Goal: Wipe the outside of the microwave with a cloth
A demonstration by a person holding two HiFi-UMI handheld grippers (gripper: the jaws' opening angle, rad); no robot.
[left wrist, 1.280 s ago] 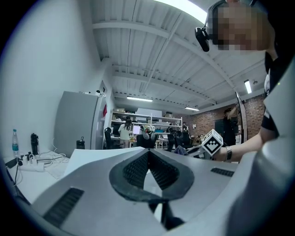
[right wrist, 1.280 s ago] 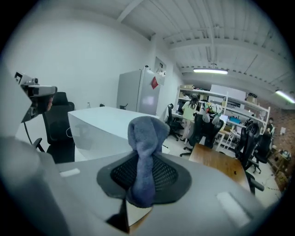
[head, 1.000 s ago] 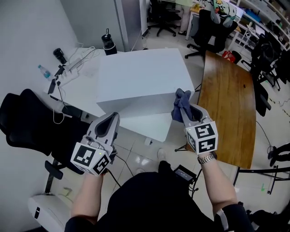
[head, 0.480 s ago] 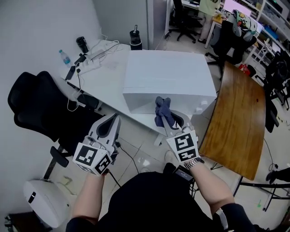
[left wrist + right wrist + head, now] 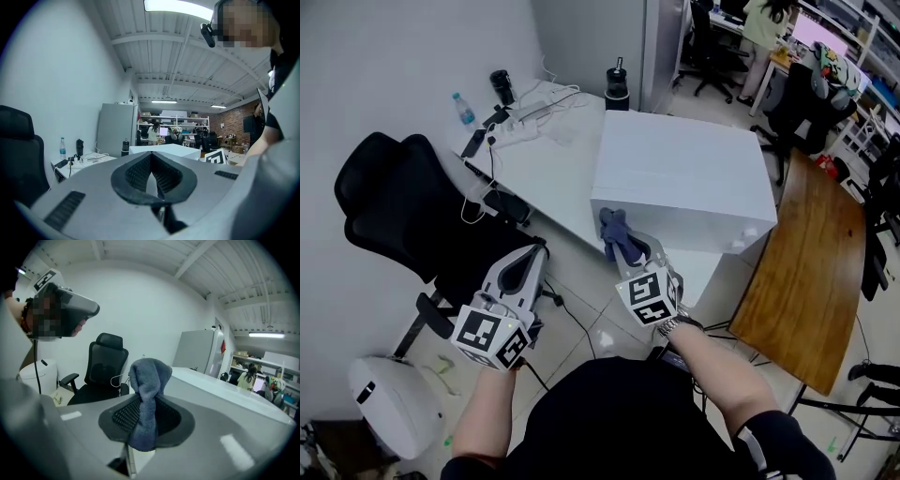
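The right gripper [image 5: 625, 247], fingers gripping the cloth [image 5: 612, 228], is now sitting at the 7 o'clock corner of the microwave [image 5: 675, 173], having come from 5 o'clock; the left gripper [image 5: 534, 253] is keeping its fingers closed, empty

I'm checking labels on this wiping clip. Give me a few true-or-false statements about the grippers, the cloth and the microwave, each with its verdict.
1. The right gripper has its jaws shut on a blue-grey cloth. True.
2. The left gripper holds a second cloth. False: its jaws are shut with nothing between them.
3. The cloth lies spread flat on top of the microwave. False: it stands bunched in the jaws, by the microwave's front left corner.
4. A water bottle stands on the white table, left of the microwave. True.
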